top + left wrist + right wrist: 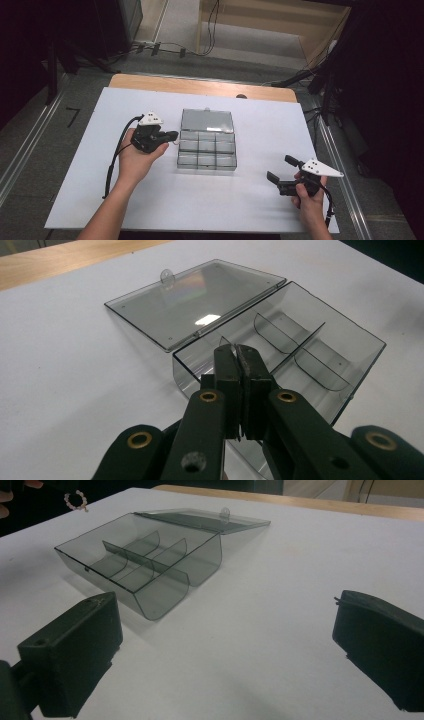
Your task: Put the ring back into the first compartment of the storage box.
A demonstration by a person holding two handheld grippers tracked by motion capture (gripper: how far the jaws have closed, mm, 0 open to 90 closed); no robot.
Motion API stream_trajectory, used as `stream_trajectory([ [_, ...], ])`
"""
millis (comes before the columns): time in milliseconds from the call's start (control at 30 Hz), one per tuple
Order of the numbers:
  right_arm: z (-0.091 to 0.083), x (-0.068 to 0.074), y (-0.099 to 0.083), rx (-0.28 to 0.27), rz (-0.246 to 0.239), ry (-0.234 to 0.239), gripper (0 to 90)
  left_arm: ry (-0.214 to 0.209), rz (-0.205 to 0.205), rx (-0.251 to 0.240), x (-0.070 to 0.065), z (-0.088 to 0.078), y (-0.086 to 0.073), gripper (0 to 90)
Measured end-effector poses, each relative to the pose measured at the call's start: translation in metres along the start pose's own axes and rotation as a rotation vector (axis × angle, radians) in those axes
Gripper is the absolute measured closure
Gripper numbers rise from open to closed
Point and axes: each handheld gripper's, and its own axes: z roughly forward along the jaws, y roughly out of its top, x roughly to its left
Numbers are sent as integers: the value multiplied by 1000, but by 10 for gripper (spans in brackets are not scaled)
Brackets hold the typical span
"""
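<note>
A clear smoky plastic compartment box stands in the middle of the white sheet, its lid flipped open and lying flat behind it. Curved dividers split the inside, and the compartments look empty. My left gripper is at the box's left side. In the left gripper view its jaws are pressed together, shut, with the tips over the box's near wall and nothing visible between them. My right gripper rests near the front right, open and pointing toward the box. Bare sheet lies between its fingertips.
The white sheet covers most of the table, with a strip of wooden tabletop showing at the far edge. Cables and dark stands lie on the floor beyond. A hand with a bead bracelet shows behind the box.
</note>
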Motion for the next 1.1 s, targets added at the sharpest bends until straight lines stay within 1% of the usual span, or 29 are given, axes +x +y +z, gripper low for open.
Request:
stream_trajectory([
  [67, 0, 0, 0, 0, 1, 0, 0, -5, -6, 2, 0, 2, 0, 888],
  [200, -1, -1, 0, -1, 4, -1, 0, -6, -6, 8, 0, 5, 1, 888],
  [467, 0, 0, 0, 0, 0, 1, 0, -9, -11, 3, 0, 11, 4, 888],
  [733, 0, -1, 0, -2, 4, 0, 0, -9, -9, 12, 0, 16, 5, 888],
  [1100, 0, -1, 0, -1, 5, 1, 0, -11, -7, 8, -3, 26, 9, 888],
])
